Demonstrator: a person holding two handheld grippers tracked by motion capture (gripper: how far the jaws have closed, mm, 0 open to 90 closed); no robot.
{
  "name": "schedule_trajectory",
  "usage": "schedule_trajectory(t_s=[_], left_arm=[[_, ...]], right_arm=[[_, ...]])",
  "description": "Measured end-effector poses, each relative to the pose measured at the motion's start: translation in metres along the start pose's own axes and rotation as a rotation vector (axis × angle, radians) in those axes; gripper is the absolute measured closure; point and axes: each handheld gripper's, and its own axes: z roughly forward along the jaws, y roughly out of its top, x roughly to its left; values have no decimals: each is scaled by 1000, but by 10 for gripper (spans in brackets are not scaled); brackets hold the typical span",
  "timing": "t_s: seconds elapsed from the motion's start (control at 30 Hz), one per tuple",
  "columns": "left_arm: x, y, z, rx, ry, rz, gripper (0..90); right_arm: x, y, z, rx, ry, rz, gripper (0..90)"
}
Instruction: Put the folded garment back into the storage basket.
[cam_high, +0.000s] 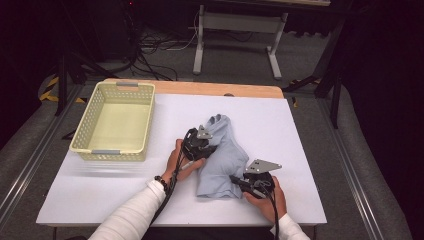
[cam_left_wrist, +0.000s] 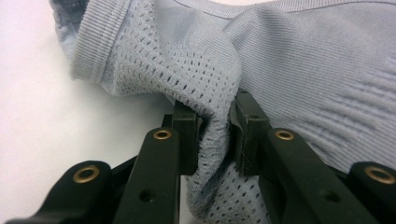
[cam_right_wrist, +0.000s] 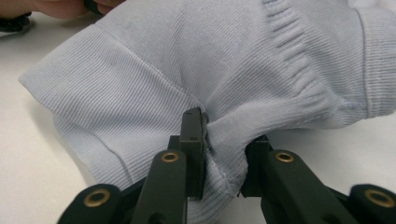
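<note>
Bright overhead light on the white tabletop (cam_high: 300, 130), dark surroundings; high view soft, gripper views sharp w/ blurred foreground

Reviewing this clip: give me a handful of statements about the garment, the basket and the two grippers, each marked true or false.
1. The left gripper pinches a fold of the light blue garment. True.
2. The right gripper hangs open above the table. False: its jaws clamp a bunched fold of the garment.
3. The garment lies inside the yellow basket. False: it lies on the white table, to the right of the basket.
4. The basket holds nothing. True.
5. The cloth between the left gripper's jaws has a mesh of small holes. True.
</note>
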Motion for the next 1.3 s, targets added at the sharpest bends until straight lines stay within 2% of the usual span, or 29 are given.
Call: schedule_trajectory(t_s=[0.53, 0.8, 1.3], left_arm=[[-2, 19, -16, -34, 36, 57, 756], [0, 28, -21, -42, 54, 63, 758], [8, 51, -40, -46, 112, 86, 760]], right_arm=[[0, 13, -15, -78, -17, -7, 775], [0, 21, -18, -112, -11, -6, 776], [-1, 45, -21, -186, 2, -15, 777]])
